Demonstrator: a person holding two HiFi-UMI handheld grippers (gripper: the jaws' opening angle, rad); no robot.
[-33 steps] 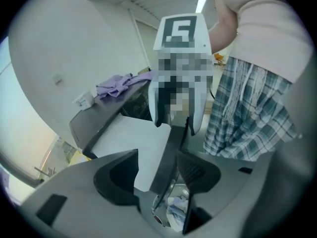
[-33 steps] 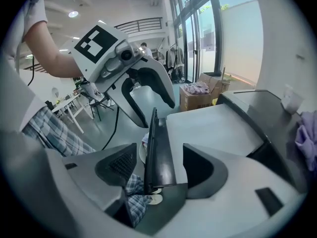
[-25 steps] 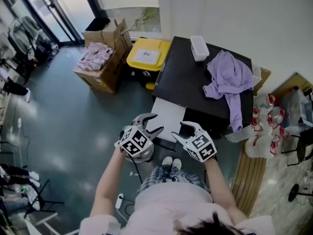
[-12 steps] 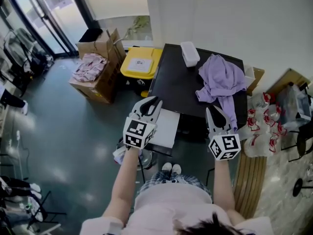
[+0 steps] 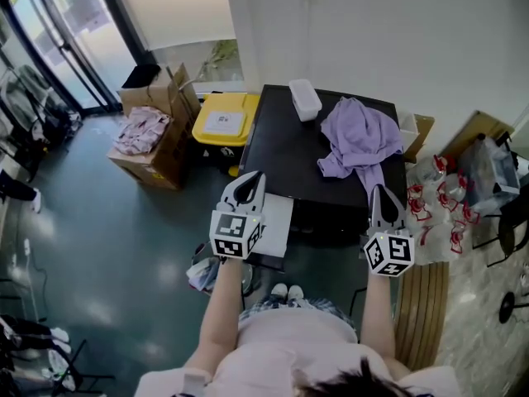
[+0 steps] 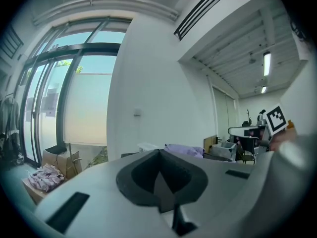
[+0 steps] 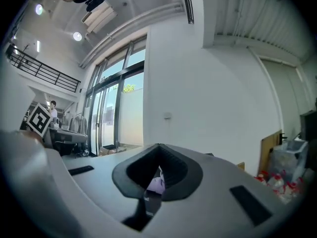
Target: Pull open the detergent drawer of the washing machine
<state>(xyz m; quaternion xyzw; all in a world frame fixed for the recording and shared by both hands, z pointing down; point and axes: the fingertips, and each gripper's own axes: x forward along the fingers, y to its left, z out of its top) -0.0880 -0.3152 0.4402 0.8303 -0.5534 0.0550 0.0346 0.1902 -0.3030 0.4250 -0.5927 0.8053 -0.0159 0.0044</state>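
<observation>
A: Where do we have the washing machine (image 5: 302, 168)?
B: Dead ahead at twelve o'clock, dark top against the white wall (image 5: 397, 40). A purple garment (image 5: 357, 139) is heaped on it toward one o'clock, a white container (image 5: 304, 99) near its back edge.
A: And the detergent drawer?
B: A white panel (image 5: 279, 215) juts from the machine's front at about eleven o'clock; it may be the drawer, but from this steep angle we cannot be sure.
A: How are our claws?
B: The left gripper (image 5: 250, 185) is raised before the machine, over the panel's left edge as we look down. Its jaws have just been closing and now meet, nothing between them. The right gripper (image 5: 383, 197) is at one o'clock, off the machine's right front corner; its jaws have also just been closing and are pressed together, empty.
A: What else?
B: A yellow bin (image 5: 221, 122) and a cardboard box (image 5: 153, 143) of clothes at ten to eleven o'clock.
</observation>
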